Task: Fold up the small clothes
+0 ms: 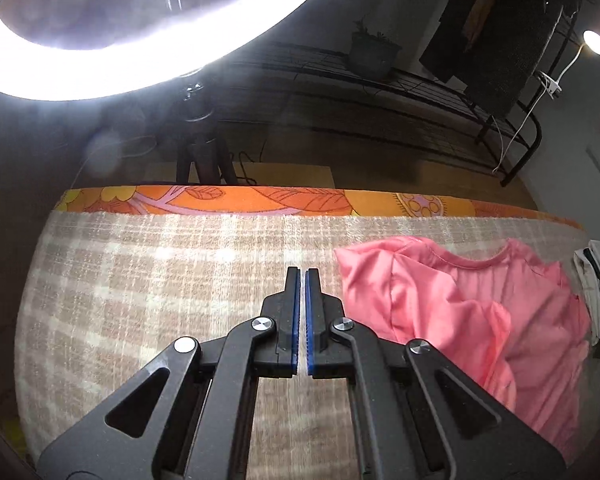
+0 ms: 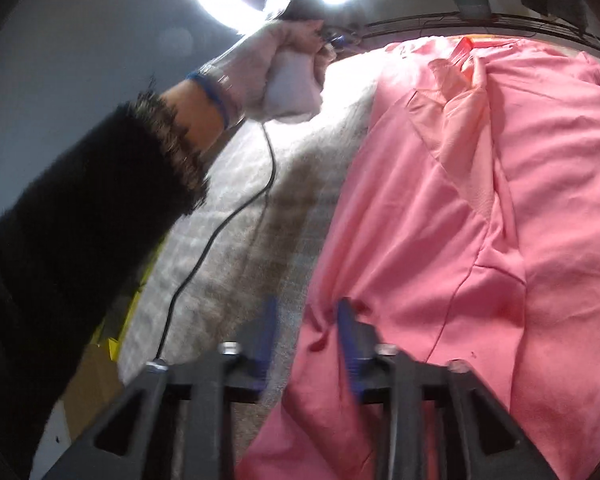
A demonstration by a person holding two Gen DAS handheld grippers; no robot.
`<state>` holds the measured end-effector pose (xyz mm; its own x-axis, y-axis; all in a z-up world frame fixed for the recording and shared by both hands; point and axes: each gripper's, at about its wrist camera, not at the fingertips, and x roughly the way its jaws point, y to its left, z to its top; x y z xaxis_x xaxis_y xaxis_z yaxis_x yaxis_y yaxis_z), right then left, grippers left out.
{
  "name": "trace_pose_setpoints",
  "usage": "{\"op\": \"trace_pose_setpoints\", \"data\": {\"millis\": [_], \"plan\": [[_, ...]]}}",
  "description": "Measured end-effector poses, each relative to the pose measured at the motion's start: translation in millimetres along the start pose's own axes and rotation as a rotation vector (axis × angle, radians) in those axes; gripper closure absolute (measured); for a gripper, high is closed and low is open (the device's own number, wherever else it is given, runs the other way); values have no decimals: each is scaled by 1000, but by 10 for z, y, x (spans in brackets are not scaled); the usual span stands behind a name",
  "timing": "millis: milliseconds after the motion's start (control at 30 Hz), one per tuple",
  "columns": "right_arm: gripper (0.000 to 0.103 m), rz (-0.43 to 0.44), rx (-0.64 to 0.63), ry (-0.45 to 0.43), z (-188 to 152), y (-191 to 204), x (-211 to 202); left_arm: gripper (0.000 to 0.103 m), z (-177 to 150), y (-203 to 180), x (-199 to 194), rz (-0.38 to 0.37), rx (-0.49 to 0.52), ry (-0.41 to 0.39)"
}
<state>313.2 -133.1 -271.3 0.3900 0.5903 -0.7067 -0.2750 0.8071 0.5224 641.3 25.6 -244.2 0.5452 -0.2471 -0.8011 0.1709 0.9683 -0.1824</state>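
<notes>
Currently left gripper (image 1: pixel 302 276) pads pressed together, nothing between, over bare checked cloth (image 1: pixel 160 280). Right gripper (image 2: pixel 306 312) jaws spread, blurred, straddling the left edge of the pink shirt (image 2: pixel 480 220), which lies rumpled on the cloth, not pinched.

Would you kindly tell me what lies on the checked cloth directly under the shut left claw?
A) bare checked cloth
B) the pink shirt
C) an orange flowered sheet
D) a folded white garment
A: the left claw is shut over the bare checked cloth, with the pink shirt off to its right side.
</notes>
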Motion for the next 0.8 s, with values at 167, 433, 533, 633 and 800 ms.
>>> {"op": "trace_pose_setpoints", "data": {"millis": [167,433,533,633,800], "plan": [[67,-18,20,-60,47,-129,-476,97,-508,-143,-832,-45,40,-7],[65,-114,39,-168,-65,-327,-1599,62,-2085,-301,-2113,-134,12,102],[61,-201,-30,-155,-291,-383,-1959,62,-2804,-387,-2361,-157,-17,190],[59,-324,-82,-121,-584,-548,-2250,62,-3395,-550,-2521,-148,-2,229],[59,-393,17,-34,-1048,-1048,-2533,62,-3953,-612,-2503,-181,-104,288]]}}
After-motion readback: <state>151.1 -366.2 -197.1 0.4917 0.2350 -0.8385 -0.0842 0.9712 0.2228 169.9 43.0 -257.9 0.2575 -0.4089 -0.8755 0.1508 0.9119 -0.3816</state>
